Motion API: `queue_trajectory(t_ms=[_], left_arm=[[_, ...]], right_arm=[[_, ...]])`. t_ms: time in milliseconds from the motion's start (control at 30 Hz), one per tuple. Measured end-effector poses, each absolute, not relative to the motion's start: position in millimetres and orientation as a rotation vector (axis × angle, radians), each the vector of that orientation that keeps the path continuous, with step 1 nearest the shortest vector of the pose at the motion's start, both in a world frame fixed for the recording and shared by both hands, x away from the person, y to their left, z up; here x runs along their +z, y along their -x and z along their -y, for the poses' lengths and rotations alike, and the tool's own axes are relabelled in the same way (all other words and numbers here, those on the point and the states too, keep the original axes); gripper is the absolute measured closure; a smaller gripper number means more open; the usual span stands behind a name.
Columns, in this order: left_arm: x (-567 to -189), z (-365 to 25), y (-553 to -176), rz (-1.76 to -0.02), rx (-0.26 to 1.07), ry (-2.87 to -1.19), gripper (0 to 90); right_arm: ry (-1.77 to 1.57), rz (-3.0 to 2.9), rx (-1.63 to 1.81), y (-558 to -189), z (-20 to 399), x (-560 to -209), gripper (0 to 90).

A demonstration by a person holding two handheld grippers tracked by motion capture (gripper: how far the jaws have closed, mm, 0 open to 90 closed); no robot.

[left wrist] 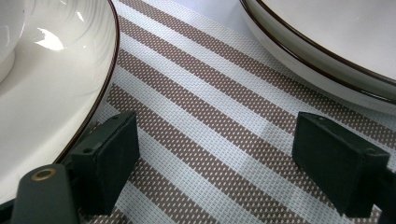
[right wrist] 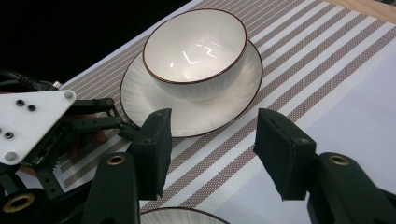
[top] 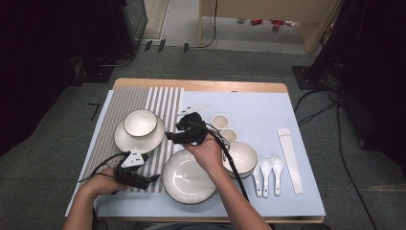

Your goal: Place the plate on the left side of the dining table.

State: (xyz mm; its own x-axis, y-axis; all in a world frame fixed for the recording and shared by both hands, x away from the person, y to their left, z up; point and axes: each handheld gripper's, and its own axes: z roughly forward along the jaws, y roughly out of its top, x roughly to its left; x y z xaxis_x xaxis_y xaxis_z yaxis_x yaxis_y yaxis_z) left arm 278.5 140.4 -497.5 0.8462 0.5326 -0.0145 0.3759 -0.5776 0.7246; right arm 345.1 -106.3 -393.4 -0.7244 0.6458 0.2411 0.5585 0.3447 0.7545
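Left gripper [left wrist: 217, 154]: nearest the lens, low over the striped placemat [left wrist: 219, 116], jaws spread wide with bare weave between them, nothing held.
Left gripper, high view [top: 131, 173]: at the placemat's near edge, in the person's left hand [top: 103, 181].
Right gripper [right wrist: 212, 149]: jaws partly apart and empty, above the mat's stripes, pointing toward the bowl [right wrist: 195, 46].
Right gripper, high view [top: 189, 130]: held in the right hand [top: 207, 152], between the bowl and the small cups [top: 224, 127].
Bowl: upright on the saucer [right wrist: 187, 112], on the striped mat, apart from both grippers.
Large plate [top: 189, 176]: on the blue sheet [top: 258, 115], just beside the mat's right edge.
Second bowl [top: 242, 158]: right of the hand, partly hidden by the cable.
Spoons [top: 270, 172]: two, side by side; the pale strip beyond them is probably wrapped chopsticks [top: 290, 158].
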Motion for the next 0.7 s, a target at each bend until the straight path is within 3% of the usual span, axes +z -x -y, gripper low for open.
queue_trajectory(t_ms=[700], left_arm=[[-497,-141,-279,-0.655,0.265,-2.254,15.2]], right_arm=[[-1.119,-2.453,1.342,-334,134,-392,46.7]])
